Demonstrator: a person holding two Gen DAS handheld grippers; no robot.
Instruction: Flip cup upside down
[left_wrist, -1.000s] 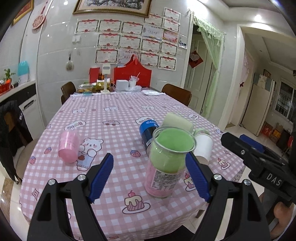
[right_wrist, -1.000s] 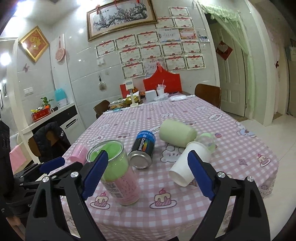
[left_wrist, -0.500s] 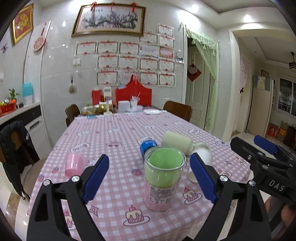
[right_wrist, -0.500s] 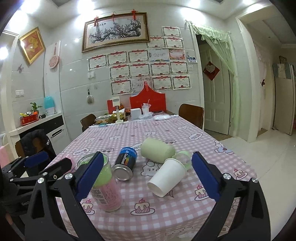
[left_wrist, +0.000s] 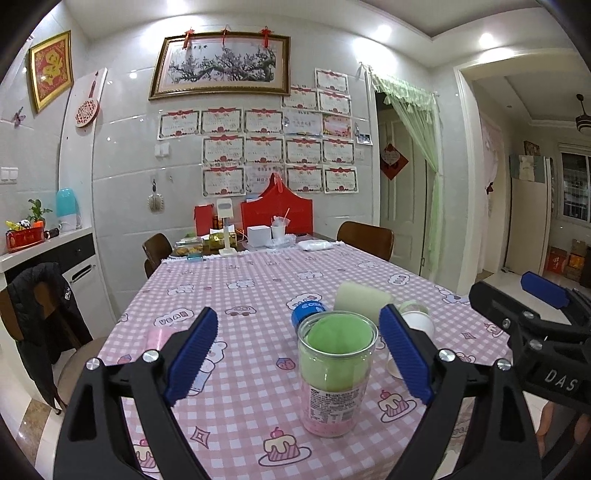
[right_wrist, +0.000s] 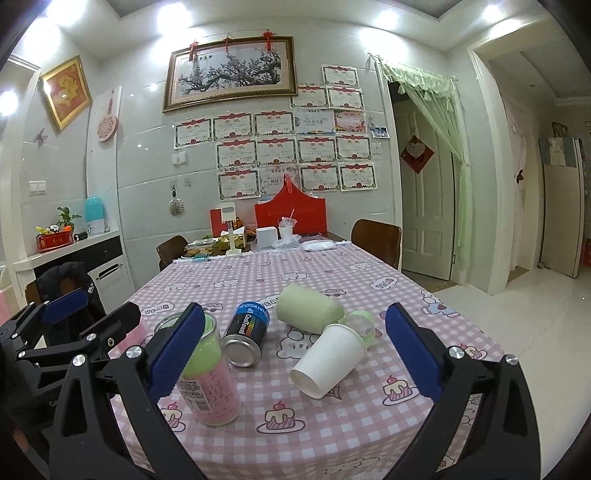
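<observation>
Left wrist view. Item: left gripper (left_wrist: 297, 354), jaws spread wide, holding nothing. Item: clear cup (left_wrist: 337, 373), upright on the pink checked tablecloth (left_wrist: 240, 295), mouth up, green lining inside, printed label low on its wall. It stands ahead of the gripper and right of centre in the gap, closer to the right blue pad (left_wrist: 404, 352) than the left one, touching neither. Long axis vertical. Behind it: a blue can (left_wrist: 308, 314), a pale green roll (left_wrist: 362, 300) and a white paper cup (left_wrist: 415, 325), the last partly hidden by the pad. A pink cup (left_wrist: 159, 338) lies well apart to the left. The right gripper's frame enters at the right edge.

Right wrist view. Item: right gripper (right_wrist: 295, 354), likewise fully spread and empty. The clear cup (right_wrist: 208, 376) sits at the far left of its gap, partly behind the left pad (right_wrist: 177, 349) (contact cannot be told). The white paper cup (right_wrist: 327, 360) lies on its side nearer the middle, mouth toward the camera, long axis slanting back and right; the can (right_wrist: 245, 334) and roll (right_wrist: 308, 310) lie behind.

Judgement: which cup the task means is not certain; the upright clear one lies straight ahead of the left gripper, so that hand seems better placed.
</observation>
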